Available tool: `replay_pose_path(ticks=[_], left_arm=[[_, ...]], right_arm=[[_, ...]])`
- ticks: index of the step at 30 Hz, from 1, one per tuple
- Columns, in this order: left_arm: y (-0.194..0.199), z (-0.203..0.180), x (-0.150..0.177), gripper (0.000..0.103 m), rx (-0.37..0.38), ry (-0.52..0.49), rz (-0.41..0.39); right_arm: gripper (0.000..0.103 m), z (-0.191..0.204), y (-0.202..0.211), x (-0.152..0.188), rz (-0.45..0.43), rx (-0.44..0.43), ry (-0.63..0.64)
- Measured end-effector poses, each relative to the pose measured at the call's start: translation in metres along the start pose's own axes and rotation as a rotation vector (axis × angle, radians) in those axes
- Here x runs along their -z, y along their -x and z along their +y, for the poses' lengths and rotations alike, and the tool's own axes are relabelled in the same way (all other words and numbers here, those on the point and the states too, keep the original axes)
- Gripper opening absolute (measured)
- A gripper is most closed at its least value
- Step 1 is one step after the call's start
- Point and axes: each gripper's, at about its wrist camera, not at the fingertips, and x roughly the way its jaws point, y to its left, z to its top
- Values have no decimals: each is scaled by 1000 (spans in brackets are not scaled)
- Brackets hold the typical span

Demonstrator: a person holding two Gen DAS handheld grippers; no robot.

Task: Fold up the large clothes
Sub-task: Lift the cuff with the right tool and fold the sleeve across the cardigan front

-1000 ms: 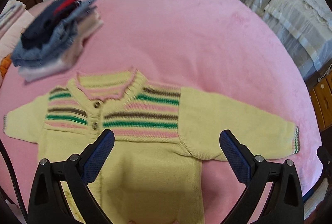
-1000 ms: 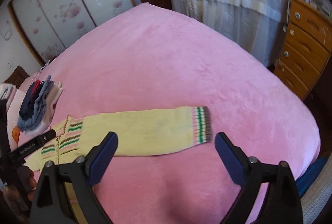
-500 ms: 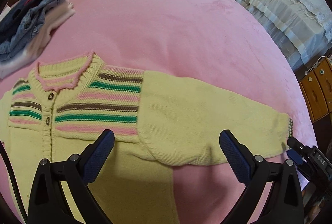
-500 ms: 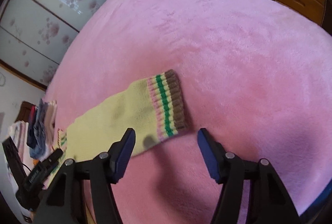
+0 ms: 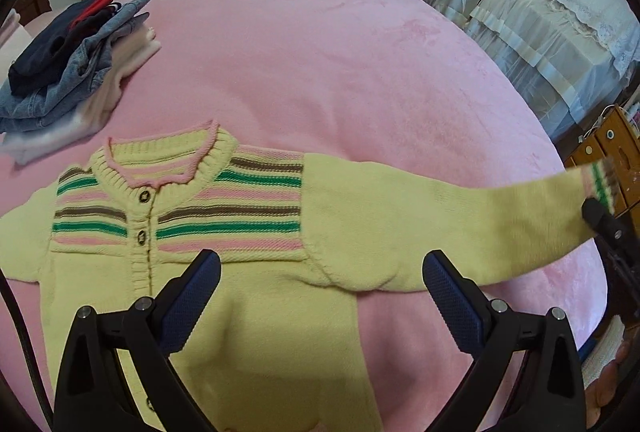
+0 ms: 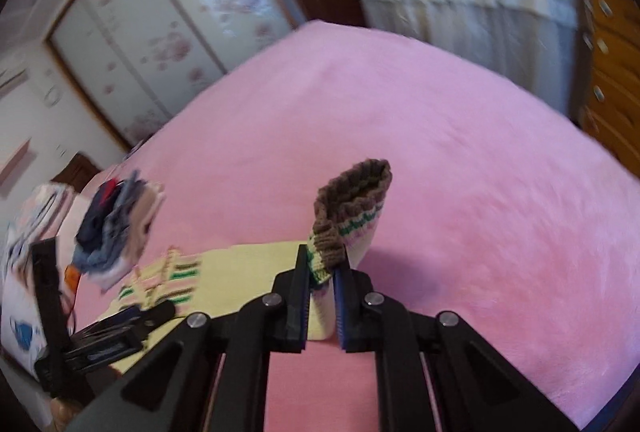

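A yellow knit sweater (image 5: 256, 272) with pink, green and brown stripes lies front up on the pink bed (image 5: 320, 51). My left gripper (image 5: 320, 296) is open and empty, hovering over its chest and armpit. My right gripper (image 6: 322, 296) is shut on the striped cuff (image 6: 348, 207) of the sweater's right sleeve and holds it lifted off the bed. In the left wrist view that sleeve (image 5: 440, 220) stretches right to the cuff (image 5: 598, 179), where the right gripper (image 5: 592, 209) pinches it.
A stack of folded clothes (image 5: 68, 63) sits at the bed's far left; it also shows in the right wrist view (image 6: 116, 228). A wooden dresser (image 5: 612, 159) stands by the bed's right edge. A second bed with pale covers (image 5: 520, 3) is beyond.
My right gripper closed on the sleeve cuff and raised it off the bed. My left gripper stayed open over the sweater and shifted slightly.
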Motion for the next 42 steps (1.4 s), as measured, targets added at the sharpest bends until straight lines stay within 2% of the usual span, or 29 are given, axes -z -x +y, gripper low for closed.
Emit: replay_pose_path(ticks=[4, 9, 14, 17, 19, 22, 26, 29, 31, 33, 35, 42], left_arm=[[15, 25, 6, 101, 21, 38, -16], [23, 76, 20, 101, 58, 79, 1], [20, 119, 37, 101, 47, 112, 7], [14, 132, 45, 100, 66, 112, 22], [9, 137, 47, 101, 109, 122, 37], [0, 142, 49, 100, 205, 166, 42], [-13, 144, 48, 85, 319, 227, 50], [-20, 140, 48, 81, 389, 262, 51], [-26, 136, 47, 77, 404, 270, 63], [-33, 130, 46, 65, 418, 269, 85], [-41, 124, 46, 60, 434, 274, 106], [-69, 112, 48, 59, 461, 310, 143]], right_arm=[[10, 64, 2, 3, 5, -86, 155], [10, 123, -35, 21, 72, -147, 254], [11, 158, -99, 59, 241, -171, 294], [14, 161, -129, 84, 352, -166, 306], [23, 161, -141, 99, 412, -148, 301], [26, 155, -132, 106, 403, -160, 293], [37, 147, -112, 103, 369, -140, 300], [39, 132, -91, 105, 344, -132, 298], [39, 123, -83, 104, 345, -132, 283], [39, 114, -76, 106, 342, -134, 256], [39, 106, -70, 109, 341, -141, 225], [39, 94, -67, 117, 356, -142, 202]])
